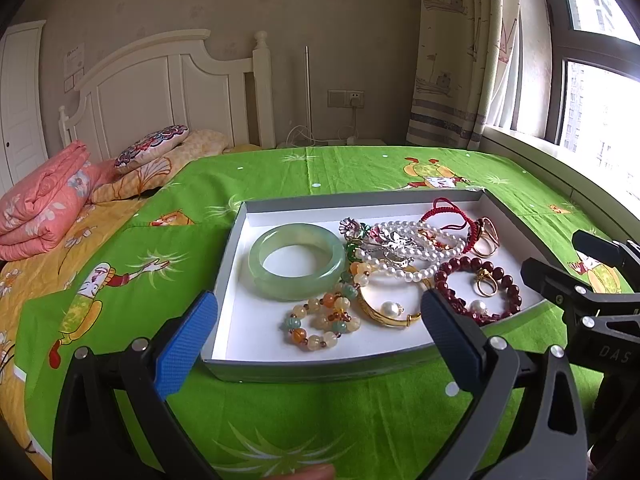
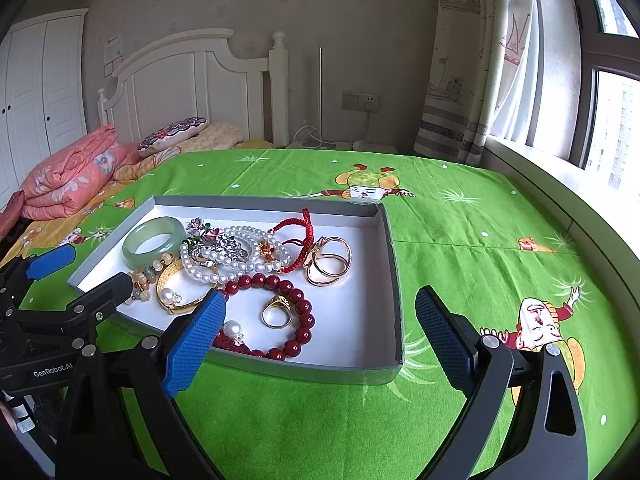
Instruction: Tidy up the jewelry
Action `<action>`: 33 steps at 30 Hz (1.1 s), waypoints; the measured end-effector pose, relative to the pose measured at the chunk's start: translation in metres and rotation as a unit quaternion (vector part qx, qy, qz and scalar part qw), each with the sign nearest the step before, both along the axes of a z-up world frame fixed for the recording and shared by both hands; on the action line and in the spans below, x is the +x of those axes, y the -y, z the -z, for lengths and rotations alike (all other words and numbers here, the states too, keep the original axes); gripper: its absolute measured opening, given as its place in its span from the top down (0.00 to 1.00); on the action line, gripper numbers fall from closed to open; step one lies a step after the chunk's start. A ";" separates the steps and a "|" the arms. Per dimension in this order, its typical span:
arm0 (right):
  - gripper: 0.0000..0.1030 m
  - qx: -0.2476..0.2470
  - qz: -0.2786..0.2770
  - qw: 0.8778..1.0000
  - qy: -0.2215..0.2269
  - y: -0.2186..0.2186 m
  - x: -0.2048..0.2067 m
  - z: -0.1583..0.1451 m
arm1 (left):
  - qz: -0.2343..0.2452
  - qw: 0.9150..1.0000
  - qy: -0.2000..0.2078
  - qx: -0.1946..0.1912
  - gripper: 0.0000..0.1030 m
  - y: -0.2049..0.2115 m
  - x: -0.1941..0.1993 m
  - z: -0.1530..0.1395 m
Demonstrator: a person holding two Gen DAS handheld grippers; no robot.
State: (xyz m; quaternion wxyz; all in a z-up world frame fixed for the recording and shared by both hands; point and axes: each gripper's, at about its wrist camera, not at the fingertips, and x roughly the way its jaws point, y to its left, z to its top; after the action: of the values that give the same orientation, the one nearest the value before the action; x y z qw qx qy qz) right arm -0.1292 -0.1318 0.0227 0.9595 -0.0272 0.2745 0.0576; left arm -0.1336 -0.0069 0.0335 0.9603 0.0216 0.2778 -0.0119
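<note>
A grey box tray [image 1: 236,240] [image 2: 394,280] with a white floor lies on the green sheet. It holds a jade bangle [image 1: 297,261] [image 2: 154,240], a pearl necklace [image 1: 416,240] [image 2: 240,256], a dark red bead bracelet [image 1: 478,292] [image 2: 296,304], a gold bangle [image 1: 384,312] [image 2: 176,288], a pastel bead bracelet [image 1: 320,320], a red cord bracelet [image 1: 452,216] [image 2: 298,236] and gold rings [image 2: 328,260]. My left gripper [image 1: 320,336] is open and empty over the tray's near edge. My right gripper [image 2: 320,340] is open and empty over the tray's near right corner.
The tray sits on a bed with a green cartoon sheet [image 1: 320,420]. A folded pink quilt [image 1: 44,204] and pillows [image 1: 152,148] lie at the far left by the white headboard [image 1: 160,92]. A window sill [image 2: 560,176] runs along the right.
</note>
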 end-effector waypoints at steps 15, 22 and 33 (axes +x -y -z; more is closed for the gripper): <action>0.11 0.000 0.000 1.000 0.001 0.000 0.000 0.000 | -0.006 1.000 -0.002 -0.004 0.02 0.000 0.001 0.000; 0.11 0.000 0.000 1.000 0.001 0.000 0.000 0.000 | -0.005 1.000 -0.002 -0.005 0.02 0.000 0.000 0.000; 0.11 0.000 0.000 1.000 0.001 0.000 0.000 0.000 | -0.011 1.000 0.006 -0.007 0.02 0.000 -0.002 -0.002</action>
State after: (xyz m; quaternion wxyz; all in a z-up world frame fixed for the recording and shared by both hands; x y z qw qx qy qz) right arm -0.1296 -0.1314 0.0224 0.9596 -0.0273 0.2739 0.0580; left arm -0.1356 -0.0070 0.0351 0.9622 0.0120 0.2722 -0.0035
